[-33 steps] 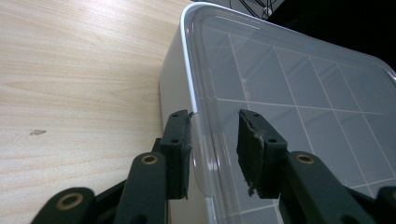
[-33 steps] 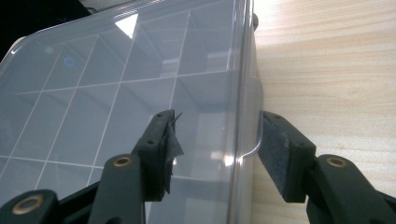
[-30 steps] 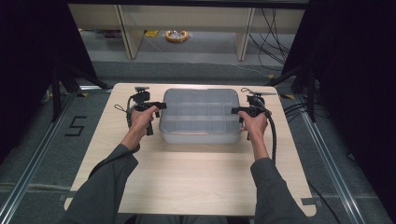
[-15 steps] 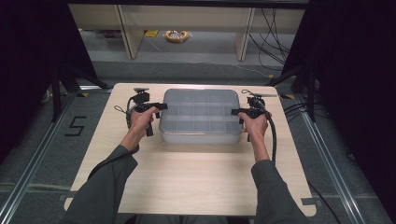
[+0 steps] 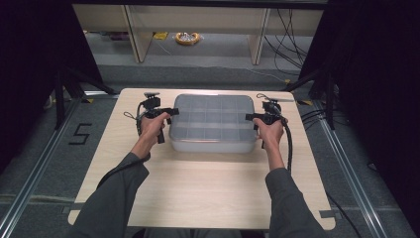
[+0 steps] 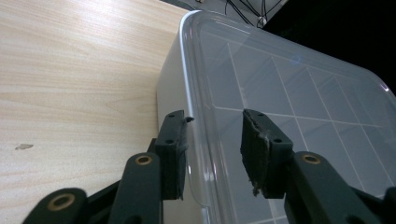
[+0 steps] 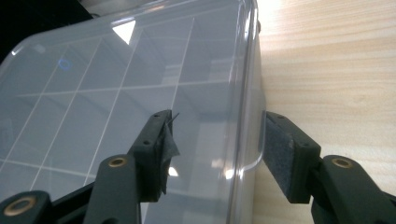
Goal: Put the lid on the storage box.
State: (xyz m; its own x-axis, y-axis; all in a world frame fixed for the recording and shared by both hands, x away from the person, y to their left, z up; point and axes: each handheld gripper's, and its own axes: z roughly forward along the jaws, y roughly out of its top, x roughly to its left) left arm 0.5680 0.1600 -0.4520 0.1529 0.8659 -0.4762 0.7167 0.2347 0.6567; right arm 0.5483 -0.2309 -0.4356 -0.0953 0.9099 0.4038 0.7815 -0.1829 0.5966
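Clear plastic box (image 5: 213, 124), lid on, faint grid of dividers inside, sits mid-frame on the table (image 5: 198, 188). Left gripper (image 6: 212, 142) open, jaws straddling the box's left lid rim. Right gripper (image 7: 217, 149) open, straddling the right rim.

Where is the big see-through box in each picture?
High view: the clear box sits mid-table between both grippers.
Left gripper view: its edge runs between the jaws, box at right.
Right gripper view: its edge runs between the jaws, box at left.
Shared landmark: the white divider grid inside.
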